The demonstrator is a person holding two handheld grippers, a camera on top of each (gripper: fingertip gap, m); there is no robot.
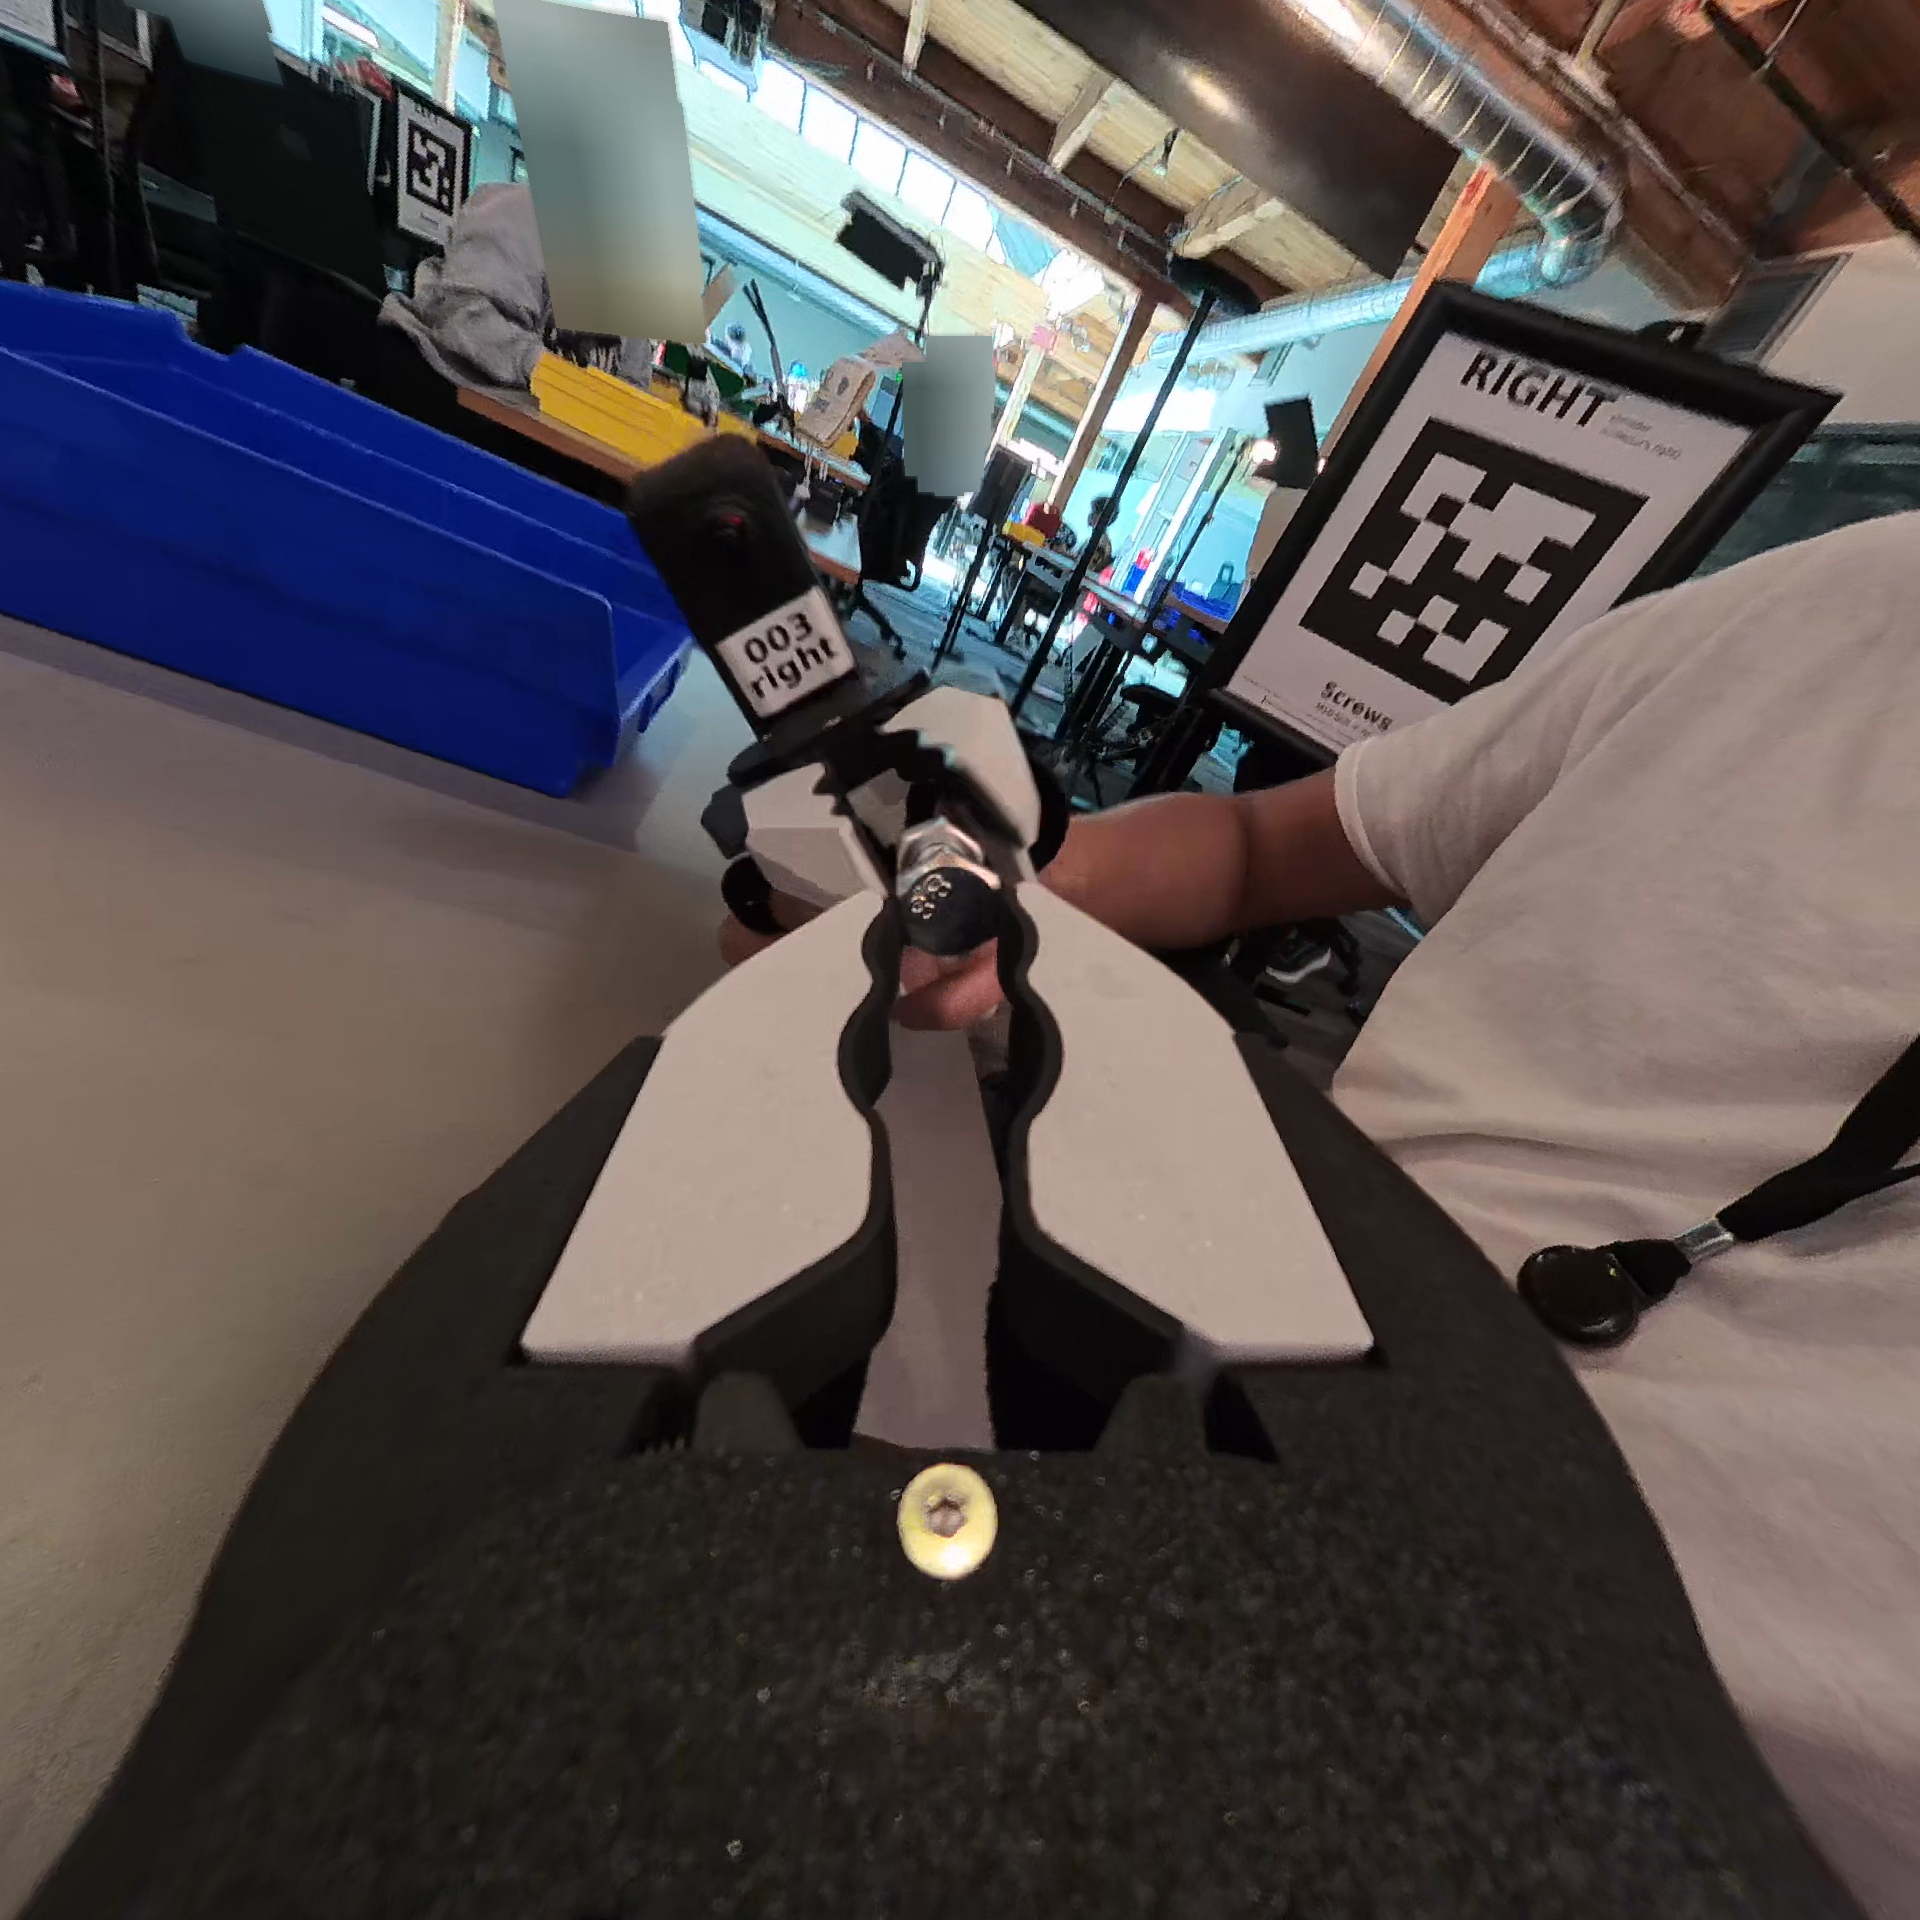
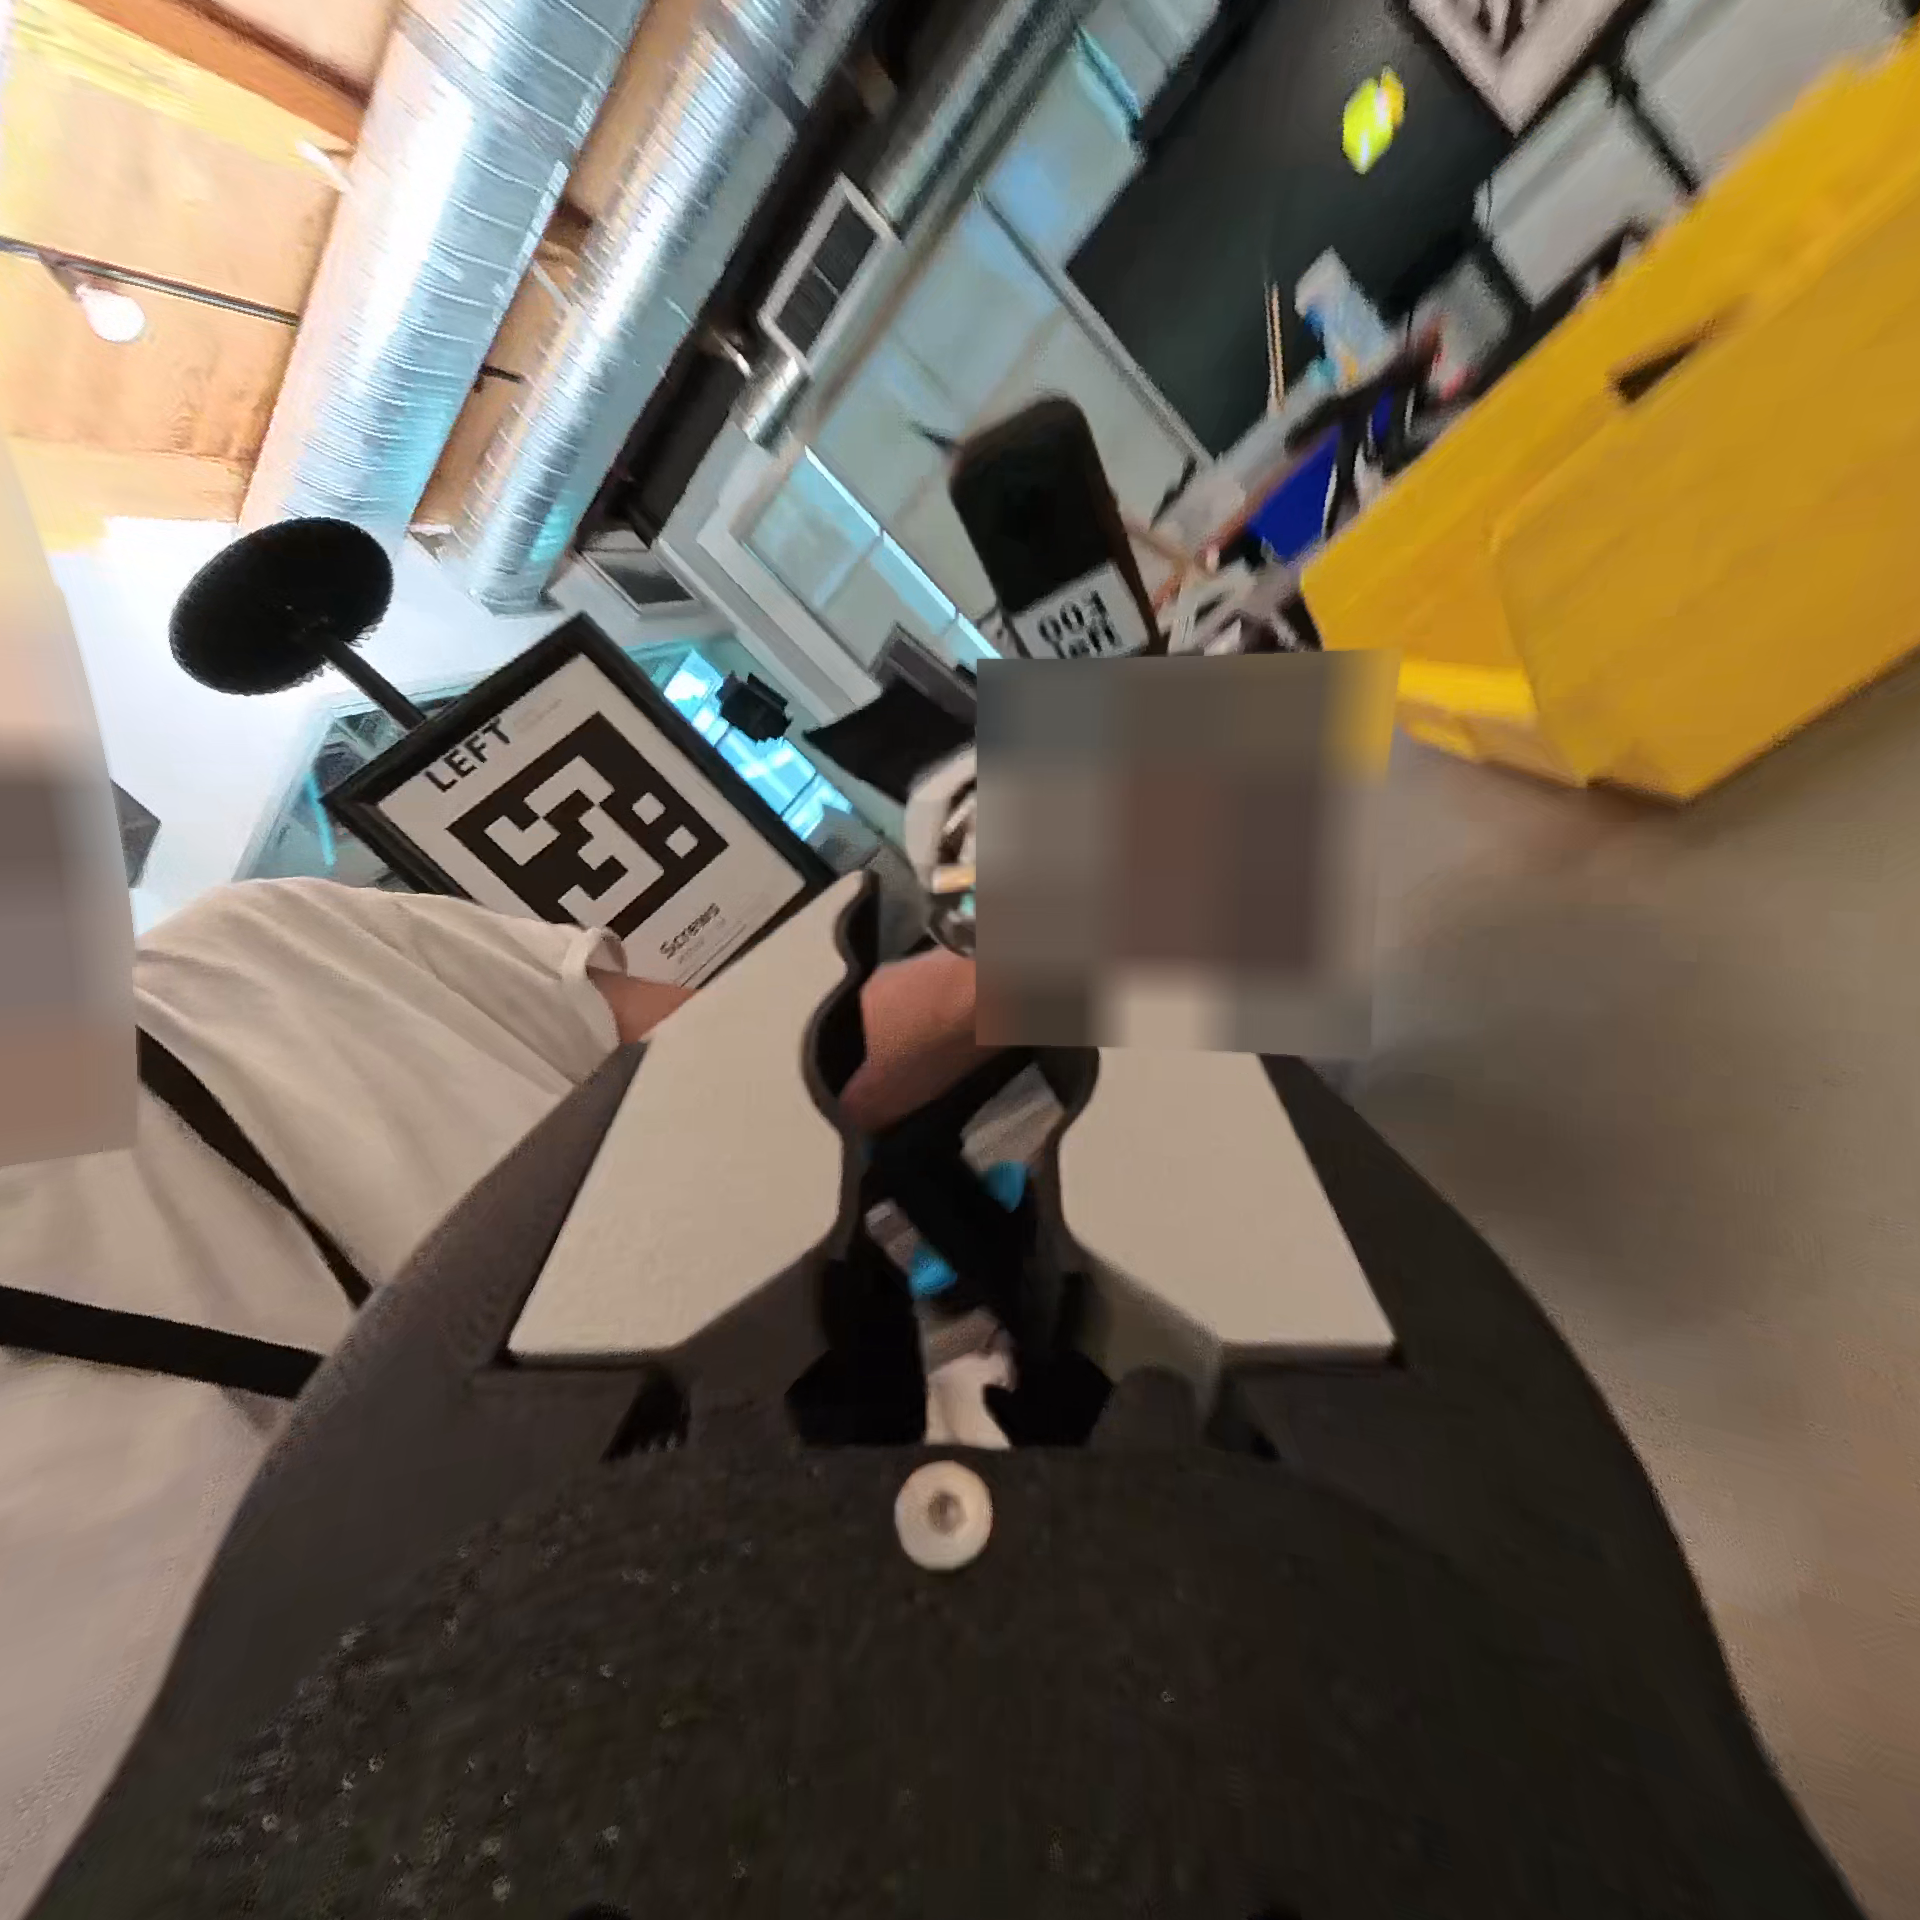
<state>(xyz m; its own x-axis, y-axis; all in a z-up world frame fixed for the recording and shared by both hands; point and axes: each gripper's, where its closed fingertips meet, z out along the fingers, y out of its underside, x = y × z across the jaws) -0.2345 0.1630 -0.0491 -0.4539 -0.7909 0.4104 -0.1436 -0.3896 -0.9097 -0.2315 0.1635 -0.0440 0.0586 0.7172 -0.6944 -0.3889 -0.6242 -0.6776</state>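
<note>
In the left wrist view my left gripper [image 1: 940,920] is shut on the hex head of a silver bolt [image 1: 943,906] and holds it in the air above a pale table [image 1: 260,987]. The right gripper [image 1: 899,805] faces it head-on, its white fingers [image 1: 805,852] closed around the bolt's shank just behind a silver nut [image 1: 933,844]. A hand shows under the bolt. In the right wrist view my right gripper [image 2: 966,935] points at the left gripper [image 2: 935,821]. A mosaic patch covers its right fingertip and most of the bolt.
A blue bin [image 1: 312,540] stands on the table at the far left. A framed black-and-white marker board [image 1: 1475,551] stands at the right, behind a person's arm and white shirt [image 1: 1662,935]. A yellow bin [image 2: 1662,468] and a second marker board [image 2: 592,821] show in the right wrist view. Both grippers' tips are close together, under 4 cm apart.
</note>
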